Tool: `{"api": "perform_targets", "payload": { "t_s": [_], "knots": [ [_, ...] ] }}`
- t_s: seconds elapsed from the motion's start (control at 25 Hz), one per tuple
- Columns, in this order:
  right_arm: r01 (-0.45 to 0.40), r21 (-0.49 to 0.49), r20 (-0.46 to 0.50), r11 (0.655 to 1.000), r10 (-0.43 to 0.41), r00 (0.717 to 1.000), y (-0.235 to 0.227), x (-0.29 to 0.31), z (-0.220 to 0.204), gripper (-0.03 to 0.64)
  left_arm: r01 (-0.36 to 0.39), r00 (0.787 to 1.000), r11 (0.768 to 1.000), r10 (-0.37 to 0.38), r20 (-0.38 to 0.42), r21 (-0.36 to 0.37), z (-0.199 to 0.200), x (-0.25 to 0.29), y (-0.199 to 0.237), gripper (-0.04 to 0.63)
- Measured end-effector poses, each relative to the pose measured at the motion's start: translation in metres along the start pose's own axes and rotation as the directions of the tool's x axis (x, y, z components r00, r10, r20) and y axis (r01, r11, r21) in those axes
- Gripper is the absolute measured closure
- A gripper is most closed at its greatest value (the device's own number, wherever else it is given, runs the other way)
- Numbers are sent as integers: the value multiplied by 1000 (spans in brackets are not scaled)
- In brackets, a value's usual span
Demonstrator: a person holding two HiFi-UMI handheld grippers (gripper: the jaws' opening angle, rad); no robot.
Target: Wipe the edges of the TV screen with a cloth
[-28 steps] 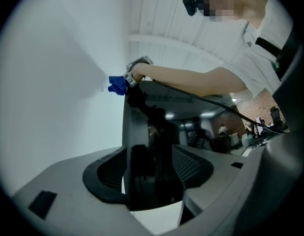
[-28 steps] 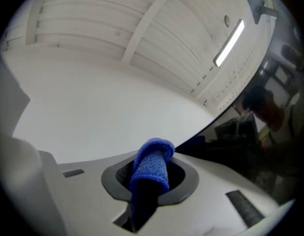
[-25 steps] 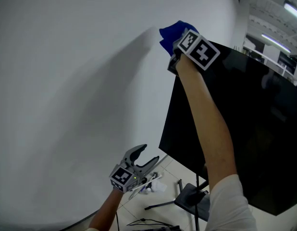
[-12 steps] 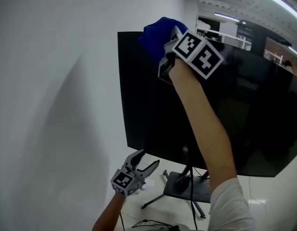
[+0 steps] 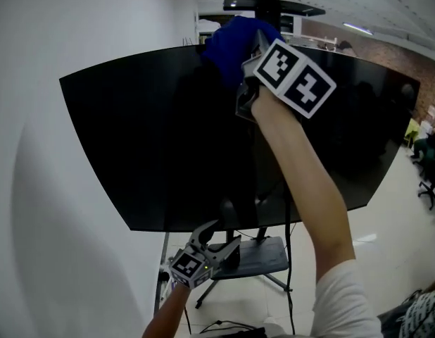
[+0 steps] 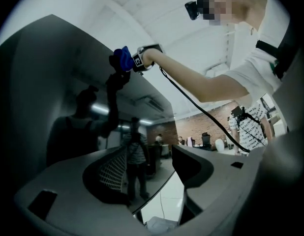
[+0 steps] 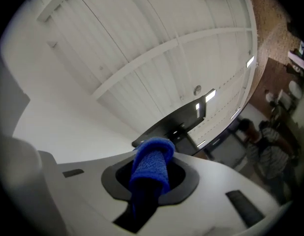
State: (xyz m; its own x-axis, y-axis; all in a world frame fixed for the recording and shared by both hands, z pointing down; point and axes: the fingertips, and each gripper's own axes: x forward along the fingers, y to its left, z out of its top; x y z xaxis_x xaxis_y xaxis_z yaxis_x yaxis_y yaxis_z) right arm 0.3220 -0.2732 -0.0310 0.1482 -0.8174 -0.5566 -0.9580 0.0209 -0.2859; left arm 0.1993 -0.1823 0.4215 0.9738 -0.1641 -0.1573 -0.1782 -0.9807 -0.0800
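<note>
The black TV screen (image 5: 154, 139) fills the middle of the head view. My right gripper (image 5: 243, 56) is raised to its top edge, near the middle, and is shut on a blue cloth (image 5: 231, 42) that lies against that edge. In the right gripper view the cloth (image 7: 151, 166) bulges out from between the jaws of the right gripper (image 7: 152, 177). My left gripper (image 5: 219, 236) hangs open just below the screen's bottom edge, holding nothing. The left gripper view looks up the dark screen (image 6: 53, 82) to the cloth (image 6: 122, 59); the left gripper (image 6: 149, 168) has its jaws apart.
A white wall (image 5: 34, 189) runs along the left. The TV stands on a stand with a dark base plate (image 5: 256, 255), splayed legs and cables on the pale floor. People stand in the room at right, one in a patterned shirt (image 6: 251, 127).
My right gripper has carried the cloth along the top edge, from the upper left corner rightward to about the middle. The left gripper has stayed low and open.
</note>
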Motion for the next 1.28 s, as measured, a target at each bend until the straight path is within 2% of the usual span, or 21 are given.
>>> {"api": "perform_targets", "payload": {
  "t_s": [0.2,0.44,0.56,0.68,0.76,0.84,0.96,1.04,1.16,1.28],
  "knots": [
    [158,-49,40,986,-156,987,-106,-35,49,543,122,992,992,-122,4,-35,-7,58,-49,327],
    [351,-135,114,927,-337,934,-230,-81,113,541,238,971,969,-238,9,-61,-7,116,-104,327],
    [365,-205,152,908,-339,928,-267,-112,125,541,256,966,961,-251,63,-100,7,127,-115,327],
    [324,-337,171,884,-280,944,-292,-150,117,540,218,974,973,-212,83,-76,26,136,-112,327],
    [304,-420,143,855,-269,952,-312,-181,95,540,160,985,986,-156,70,-52,23,140,-99,327],
    [271,-484,95,832,-259,961,-330,-218,61,540,100,994,995,-98,52,-31,3,141,-81,327],
    [209,-536,9,818,-242,970,-343,-276,1,540,21,1000,1000,-21,19,7,-10,139,-73,327],
    [163,-528,-65,833,-231,971,-343,-312,-45,540,-38,999,999,38,3,26,-11,136,-76,327],
    [97,-490,-164,866,-200,966,-333,-353,-124,540,-105,994,994,105,9,17,-26,126,-65,327],
    [66,-393,-261,917,-180,948,-315,-381,-185,540,-170,985,985,170,32,12,-48,112,-51,328]
  ]
}}
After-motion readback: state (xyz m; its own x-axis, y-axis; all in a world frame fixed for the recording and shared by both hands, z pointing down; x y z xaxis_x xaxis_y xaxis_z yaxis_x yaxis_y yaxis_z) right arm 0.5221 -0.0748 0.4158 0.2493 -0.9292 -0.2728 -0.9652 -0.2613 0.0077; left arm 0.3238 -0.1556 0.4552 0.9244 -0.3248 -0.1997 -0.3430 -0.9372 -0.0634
